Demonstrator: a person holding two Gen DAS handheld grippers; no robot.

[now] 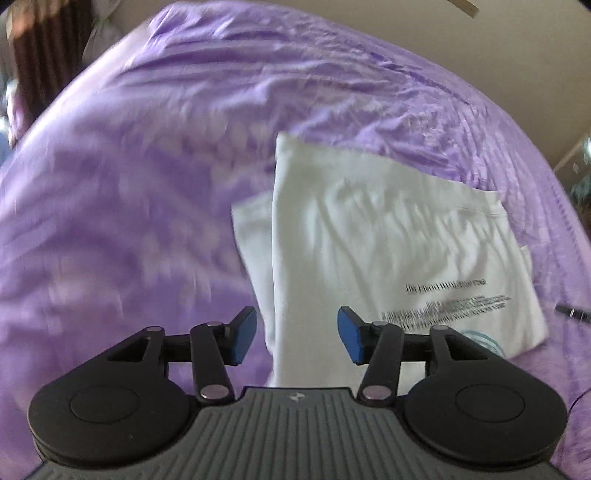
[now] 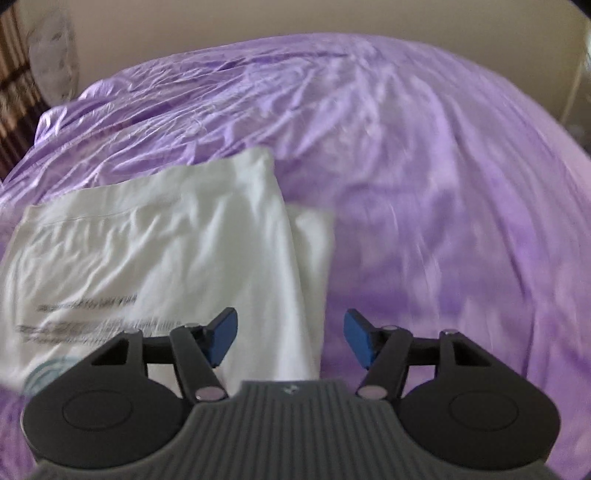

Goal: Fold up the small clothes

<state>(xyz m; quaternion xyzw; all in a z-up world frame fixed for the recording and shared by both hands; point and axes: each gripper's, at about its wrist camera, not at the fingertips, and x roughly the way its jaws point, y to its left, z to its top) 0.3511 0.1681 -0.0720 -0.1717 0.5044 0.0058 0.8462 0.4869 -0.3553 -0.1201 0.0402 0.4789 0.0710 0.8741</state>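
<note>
Nearest each camera are the tools themselves: the left gripper (image 1: 297, 334) and the right gripper (image 2: 290, 339), both black with blue pads, both with jaws spread wide and nothing between them. Just beyond and below them lies the white cotton T-shirt with black printed lettering (image 1: 388, 236), partly folded into a long panel, flat on the wrinkled purple satin bedsheet (image 1: 147, 184). From the left jaws the shirt's near folded edge runs almost straight ahead between the pads, with the bulk of the cloth off to the right; a narrower white layer sticks out on the left of that edge. From the right jaws the same shirt (image 2: 166, 251) spreads to the left, its folded edge passing ahead between the pads. The long axis seems to run away from both tools, so either looks about equally close to the near end. Farther off, only sheet and a beige wall (image 2: 258, 18)
</note>
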